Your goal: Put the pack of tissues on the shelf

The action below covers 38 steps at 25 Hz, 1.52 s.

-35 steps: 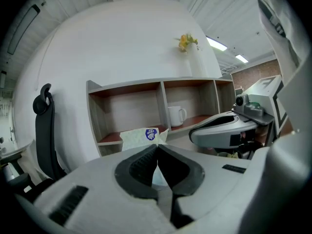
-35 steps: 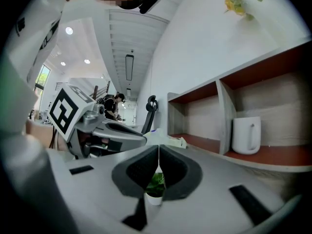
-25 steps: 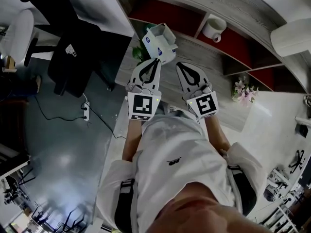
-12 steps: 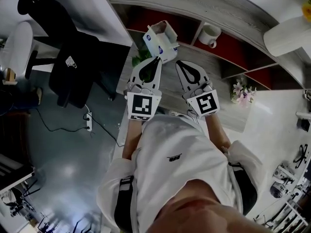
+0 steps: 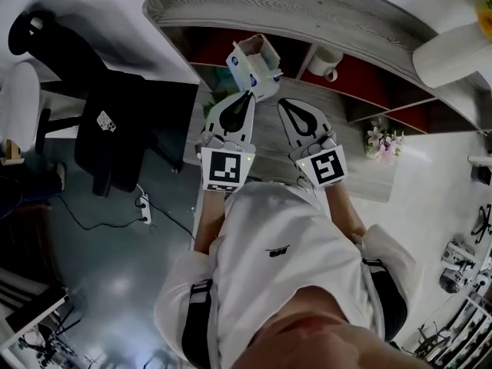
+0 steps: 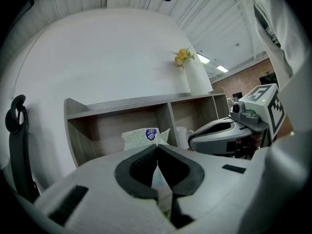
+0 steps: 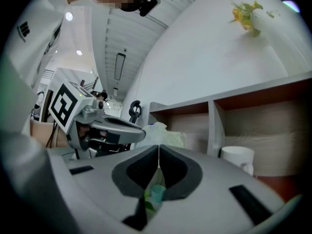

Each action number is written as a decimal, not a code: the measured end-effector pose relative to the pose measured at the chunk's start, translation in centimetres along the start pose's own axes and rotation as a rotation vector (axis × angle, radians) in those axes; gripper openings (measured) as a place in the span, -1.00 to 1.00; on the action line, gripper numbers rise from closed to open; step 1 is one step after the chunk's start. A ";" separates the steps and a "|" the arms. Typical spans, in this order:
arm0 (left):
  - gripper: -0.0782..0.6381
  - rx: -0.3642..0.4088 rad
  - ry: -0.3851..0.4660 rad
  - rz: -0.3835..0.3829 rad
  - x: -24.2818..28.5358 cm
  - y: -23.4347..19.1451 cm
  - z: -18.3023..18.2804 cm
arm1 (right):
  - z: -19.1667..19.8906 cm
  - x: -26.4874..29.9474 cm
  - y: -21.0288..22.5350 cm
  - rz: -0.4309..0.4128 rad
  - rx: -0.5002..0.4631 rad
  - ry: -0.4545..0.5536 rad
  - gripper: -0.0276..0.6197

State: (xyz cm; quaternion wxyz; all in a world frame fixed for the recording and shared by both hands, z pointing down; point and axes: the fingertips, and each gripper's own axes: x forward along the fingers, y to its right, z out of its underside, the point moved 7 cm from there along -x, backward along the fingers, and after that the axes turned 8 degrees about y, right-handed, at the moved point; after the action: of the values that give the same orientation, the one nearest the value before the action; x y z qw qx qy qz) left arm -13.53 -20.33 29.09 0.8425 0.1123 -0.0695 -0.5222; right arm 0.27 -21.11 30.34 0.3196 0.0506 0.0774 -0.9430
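The pack of tissues (image 5: pixel 254 66) is now closer to the shelf (image 5: pixel 307 6) than it was a second ago. Both grippers have moved up with it.

The left gripper (image 5: pixel 247 96) has its jaws squeezed tight on the bottom edge of the pack. It holds the pack up in the air, just in front of the shelf's left cubby. The pack is not on the shelf yet.

The right gripper (image 5: pixel 285 103) is just beside the left one. Its jaws are pressed together with nothing between them.

A white mug (image 5: pixel 329 58) sits in the next cubby to the right. A white vase (image 6: pixel 195 79) with yellow flowers stands on top of the shelf. A black chair (image 5: pixel 115 129) is on the floor to the left.
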 end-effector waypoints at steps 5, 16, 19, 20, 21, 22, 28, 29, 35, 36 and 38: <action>-0.70 -0.007 -0.002 0.040 1.3 -0.9 1.0 | 0.3 0.7 0.6 0.048 -0.007 -0.011 -0.83; -0.70 -0.042 -0.006 0.096 3.6 -3.0 3.1 | 1.4 2.9 1.3 0.100 -0.011 -0.049 -0.83; -0.70 -0.050 -0.009 0.109 4.0 -3.2 3.7 | 1.6 3.3 1.5 0.112 -0.008 -0.054 -0.83; -0.70 -0.051 -0.009 0.112 4.2 -3.3 3.8 | 1.7 3.4 1.5 0.115 -0.007 -0.057 -0.83; -0.70 -0.054 -0.008 0.115 4.3 -3.5 3.9 | 1.9 3.6 1.6 0.118 -0.007 -0.061 -0.83; -0.70 -0.056 -0.007 0.116 4.5 -3.7 4.1 | 2.0 3.8 1.6 0.120 -0.006 -0.064 -0.83; -0.70 -0.073 -0.008 0.121 5.5 -4.7 5.0 | 2.4 4.7 2.2 0.133 -0.008 -0.075 -0.83; -0.69 -0.075 -0.008 0.123 5.7 -4.9 5.1 | 2.5 4.8 2.3 0.135 -0.009 -0.076 -0.83; -0.69 -0.084 -0.007 0.131 6.6 -5.4 5.8 | 2.9 5.2 2.8 0.154 -0.002 -0.088 -0.83; -0.69 -0.085 -0.008 0.131 6.7 -5.4 5.9 | 2.9 5.3 2.9 0.156 -0.001 -0.090 -0.83; -0.69 -0.088 -0.012 0.128 6.9 -5.5 6.1 | 3.0 5.3 3.0 0.155 -0.003 -0.091 -0.83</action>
State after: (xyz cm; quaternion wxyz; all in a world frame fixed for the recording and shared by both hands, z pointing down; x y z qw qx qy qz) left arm -16.65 -29.59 33.54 0.8779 0.0675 -0.0585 -0.4705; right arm -2.25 -27.13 32.13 0.3949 0.0131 0.0603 -0.9166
